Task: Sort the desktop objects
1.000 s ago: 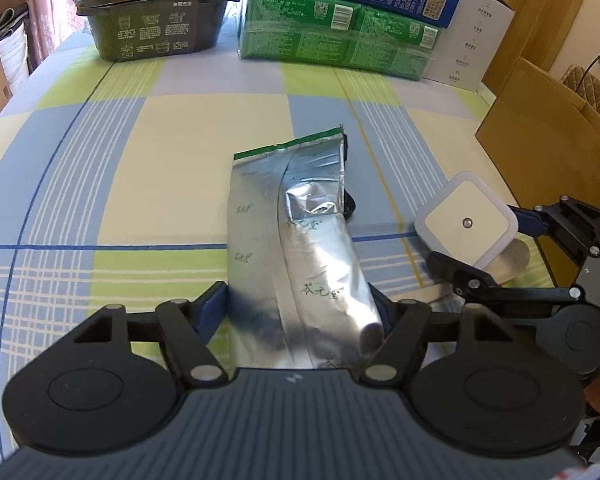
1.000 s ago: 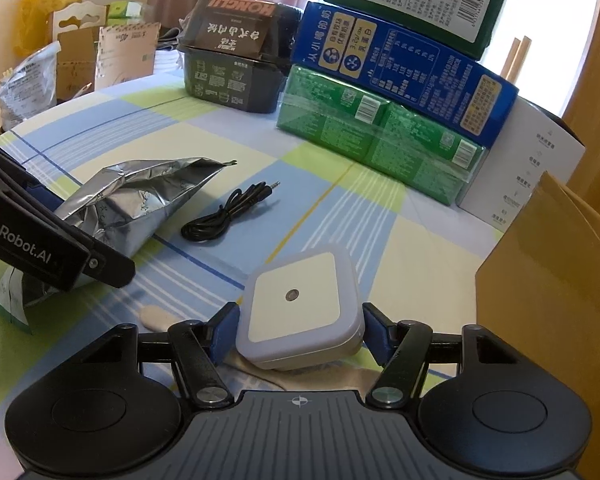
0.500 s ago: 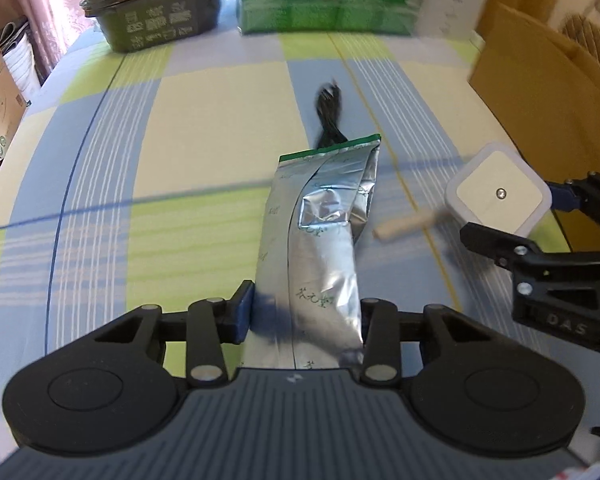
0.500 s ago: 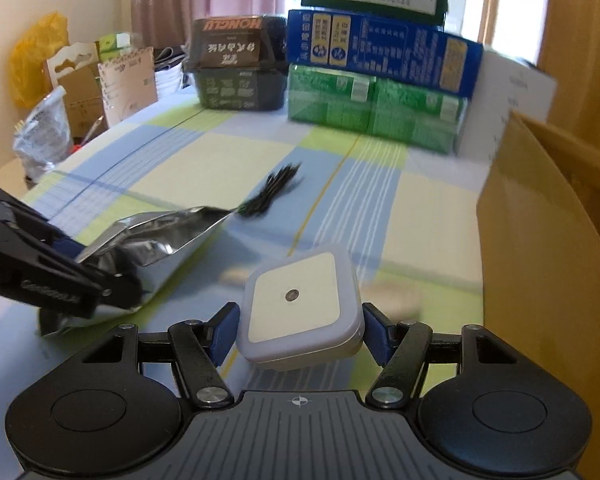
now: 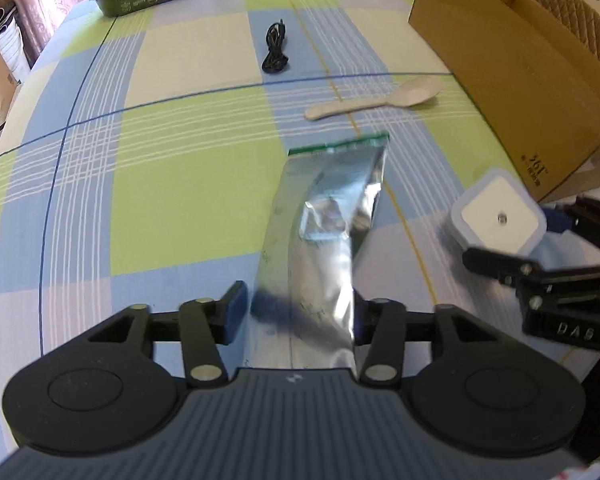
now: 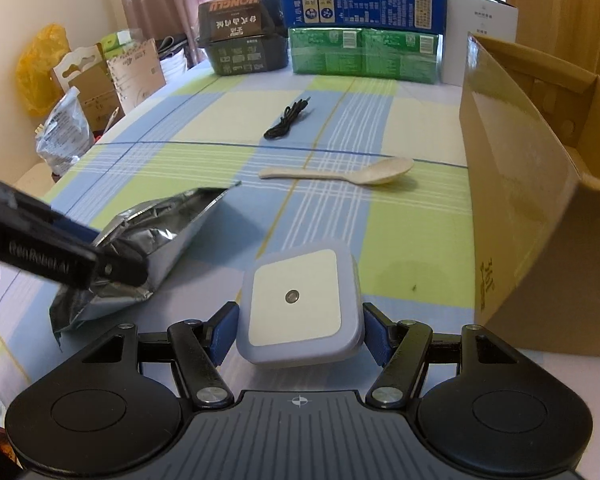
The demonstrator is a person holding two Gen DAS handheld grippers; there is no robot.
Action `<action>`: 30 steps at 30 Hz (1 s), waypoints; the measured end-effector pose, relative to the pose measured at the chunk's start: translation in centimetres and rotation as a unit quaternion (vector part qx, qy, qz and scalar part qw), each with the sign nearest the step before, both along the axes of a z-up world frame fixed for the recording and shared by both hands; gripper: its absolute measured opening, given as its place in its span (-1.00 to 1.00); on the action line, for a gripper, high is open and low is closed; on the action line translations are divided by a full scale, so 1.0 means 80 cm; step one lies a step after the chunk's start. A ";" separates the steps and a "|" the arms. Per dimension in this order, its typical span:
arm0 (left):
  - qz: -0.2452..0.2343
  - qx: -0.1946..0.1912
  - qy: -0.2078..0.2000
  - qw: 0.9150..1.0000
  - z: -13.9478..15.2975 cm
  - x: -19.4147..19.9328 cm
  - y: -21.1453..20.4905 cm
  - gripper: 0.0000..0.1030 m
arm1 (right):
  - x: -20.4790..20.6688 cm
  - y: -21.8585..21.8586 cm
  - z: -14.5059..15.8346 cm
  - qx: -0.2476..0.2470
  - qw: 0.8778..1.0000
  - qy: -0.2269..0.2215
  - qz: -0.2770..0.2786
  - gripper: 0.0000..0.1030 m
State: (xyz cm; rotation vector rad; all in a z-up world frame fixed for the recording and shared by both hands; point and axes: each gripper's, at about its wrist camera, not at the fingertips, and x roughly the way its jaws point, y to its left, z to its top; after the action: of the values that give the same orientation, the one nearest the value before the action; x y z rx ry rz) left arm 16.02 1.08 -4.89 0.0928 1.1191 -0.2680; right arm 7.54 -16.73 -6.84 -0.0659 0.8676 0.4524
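Note:
My left gripper (image 5: pixel 298 314) is shut on a silver foil pouch (image 5: pixel 324 224) with a green top edge and holds it above the table. The pouch also shows in the right wrist view (image 6: pixel 148 240). My right gripper (image 6: pixel 298 332) is shut on a white square night light (image 6: pixel 300 300), lifted off the cloth; it shows at the right of the left wrist view (image 5: pixel 498 218). A cream spoon (image 6: pixel 340 174) and a coiled black cable (image 6: pixel 288 120) lie on the checked tablecloth farther ahead.
An open cardboard box (image 6: pixel 532 184) stands at the right edge. Stacked green and blue cartons (image 6: pixel 364 32) and a dark container (image 6: pixel 244 36) line the far edge. Bags and cardboard (image 6: pixel 80 92) sit beyond the table's left side.
Both grippers have pulled back and risen with their objects. The spoon, earlier under the night light, now lies uncovered, and the cable is fully in view.

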 end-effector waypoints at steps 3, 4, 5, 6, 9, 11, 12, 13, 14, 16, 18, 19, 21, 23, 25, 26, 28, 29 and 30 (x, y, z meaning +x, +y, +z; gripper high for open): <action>-0.009 -0.007 0.000 1.000 0.003 0.008 -0.005 0.17 | 0.000 -0.003 -0.004 0.001 1.000 0.004 -0.001 0.21; -0.014 -0.004 0.000 1.000 0.003 0.010 -0.008 0.24 | -0.002 -0.003 -0.004 0.002 1.000 0.004 -0.001 0.21; -0.021 0.001 0.002 1.000 0.001 0.013 -0.012 0.25 | -0.002 -0.004 -0.005 0.003 1.000 0.004 -0.001 0.21; -0.029 0.008 0.006 1.000 -0.002 0.015 -0.017 0.25 | -0.002 -0.004 -0.005 0.004 1.000 0.003 0.000 0.21; -0.051 0.031 0.022 0.998 -0.015 0.025 -0.028 0.25 | -0.002 -0.002 -0.007 -0.002 1.000 0.000 0.008 0.21; -0.057 0.042 0.030 0.997 -0.024 0.031 -0.031 0.25 | -0.002 0.000 -0.009 -0.011 1.000 0.000 0.011 0.25; -0.060 0.046 0.034 0.997 -0.027 0.033 -0.032 0.25 | -0.002 0.001 -0.010 -0.016 1.000 -0.002 0.012 0.27; -0.064 0.051 0.036 0.996 -0.030 0.035 -0.033 0.25 | -0.003 0.003 -0.010 -0.021 1.000 -0.007 0.013 0.32; -0.067 0.054 0.037 0.996 -0.032 0.036 -0.034 0.27 | -0.005 0.006 -0.010 -0.031 0.999 -0.017 0.016 0.38; -0.068 0.051 0.037 0.996 -0.033 0.038 -0.034 0.26 | -0.010 0.012 -0.010 -0.051 0.998 -0.035 0.024 0.45; -0.066 0.047 0.034 0.996 -0.033 0.038 -0.034 0.19 | -0.015 0.019 -0.010 -0.069 0.996 -0.052 0.036 0.47; -0.065 0.045 0.032 0.996 -0.032 0.038 -0.033 0.12 | -0.018 0.023 -0.011 -0.078 0.994 -0.059 0.042 0.47; -0.065 0.040 0.027 0.997 -0.030 0.036 -0.033 -0.04 | -0.023 0.030 -0.014 -0.101 0.991 -0.074 0.054 0.47; -0.061 0.040 0.024 0.997 -0.029 0.034 -0.033 -0.12 | -0.026 0.036 -0.018 -0.118 0.987 -0.085 0.064 0.47; -0.060 0.042 0.020 0.997 -0.028 0.031 -0.033 -0.13 | -0.026 0.042 -0.020 -0.135 0.983 -0.098 0.071 0.47; -0.060 0.043 0.019 0.997 -0.028 0.030 -0.034 -0.13 | -0.027 0.045 -0.021 -0.143 0.981 -0.103 0.075 0.47; -0.061 0.042 0.018 0.997 -0.027 0.030 -0.032 -0.13 | -0.026 0.050 -0.023 -0.153 0.979 -0.109 0.083 0.47; -0.061 0.042 0.017 0.997 -0.026 0.030 -0.032 -0.13 | -0.026 0.052 -0.025 -0.157 0.978 -0.109 0.087 0.47; -0.061 0.041 0.016 0.997 -0.026 0.029 -0.031 -0.13 | -0.026 0.054 -0.027 -0.160 0.977 -0.109 0.089 0.47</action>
State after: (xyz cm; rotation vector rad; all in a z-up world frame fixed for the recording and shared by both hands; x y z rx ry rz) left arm 18.38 -1.40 -6.97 0.2305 1.1580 -0.3335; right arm 5.47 -12.43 -8.97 -0.4851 0.7133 0.4584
